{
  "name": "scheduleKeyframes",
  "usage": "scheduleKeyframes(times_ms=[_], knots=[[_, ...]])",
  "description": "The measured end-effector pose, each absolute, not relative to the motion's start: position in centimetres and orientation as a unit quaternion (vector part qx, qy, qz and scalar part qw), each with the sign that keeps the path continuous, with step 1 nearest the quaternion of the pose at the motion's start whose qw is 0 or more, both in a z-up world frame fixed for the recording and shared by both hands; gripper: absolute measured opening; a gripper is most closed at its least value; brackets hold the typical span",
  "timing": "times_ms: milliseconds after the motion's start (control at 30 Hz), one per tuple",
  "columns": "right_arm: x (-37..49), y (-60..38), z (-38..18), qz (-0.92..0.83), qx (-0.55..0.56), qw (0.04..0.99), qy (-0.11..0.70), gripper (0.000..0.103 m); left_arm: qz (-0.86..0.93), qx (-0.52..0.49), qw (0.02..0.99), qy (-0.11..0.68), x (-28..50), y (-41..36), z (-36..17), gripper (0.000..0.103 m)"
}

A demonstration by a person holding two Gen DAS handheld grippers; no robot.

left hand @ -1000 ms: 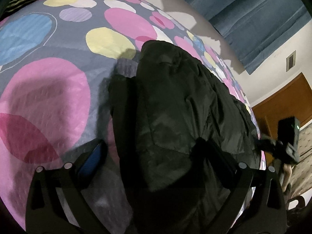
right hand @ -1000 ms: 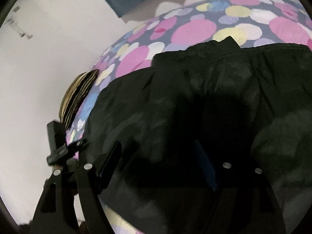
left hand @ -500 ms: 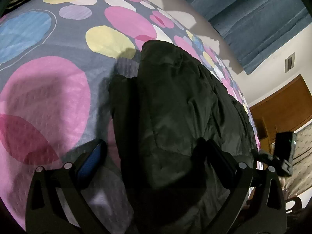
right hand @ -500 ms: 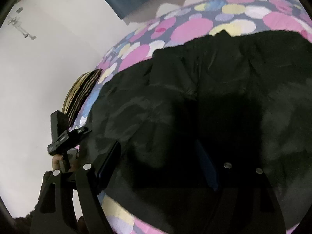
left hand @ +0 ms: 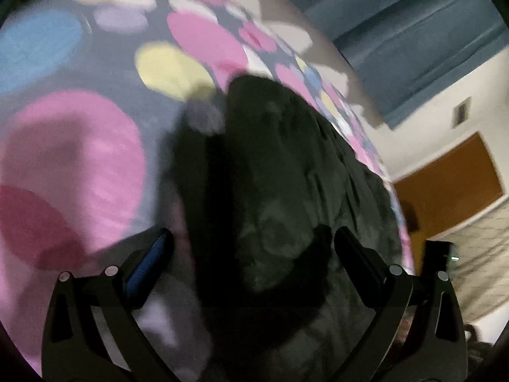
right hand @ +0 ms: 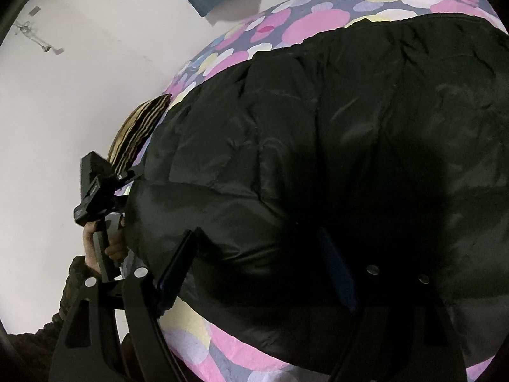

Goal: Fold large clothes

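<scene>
Seemingly between folds, both grippers are hovering with fingers spread wide and holding nothing, the left gripper [left hand: 251, 248] and right gripper [right hand: 257, 254] over the black jacket [right hand: 318, 159] lying on the bed [left hand: 73, 146], each next needing an edge to pinch.

Open spotted bedspread [left hand: 73, 146] left of the black padded jacket [left hand: 286, 172], bare right up to the bed's far edge, wide enough for a gripper to pass. Jacket bulk filling the bed's middle and near edge [right hand: 334, 165]. Narrow bare strip of bedspread at the near corner [right hand: 203, 343]. Striped cushion [right hand: 136, 133] at the far left edge, just beyond the left gripper [right hand: 95, 191]. Curtain [left hand: 413, 41] and wall past the far edge.
</scene>
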State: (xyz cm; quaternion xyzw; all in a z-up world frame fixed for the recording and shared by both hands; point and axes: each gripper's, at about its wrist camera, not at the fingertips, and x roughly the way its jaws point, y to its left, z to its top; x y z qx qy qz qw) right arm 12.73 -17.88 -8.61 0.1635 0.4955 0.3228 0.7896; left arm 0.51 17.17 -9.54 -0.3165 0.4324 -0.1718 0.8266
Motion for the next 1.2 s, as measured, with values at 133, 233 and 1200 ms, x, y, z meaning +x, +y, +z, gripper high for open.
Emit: scheduleKeyframes(times_ms=[133,233,1200], knots=[[12.5,-18.1,-8.7,0.328,0.168,0.789,0.492,0.078,-0.19,-0.322,0.817,0.439,1.9,17.3,-9.8,0.101],[12.6,-18.2,-8.8,0.332,0.17,0.787,0.491,0.079,-0.208,-0.331,0.802,0.451,2.8,17.6,-10.1,0.101],[13.8,-18.3,-8.9,0.378,0.178,0.762,0.495,0.08,-0.167,-0.121,0.864,0.459,5.8,2.8,6.5,0.021]])
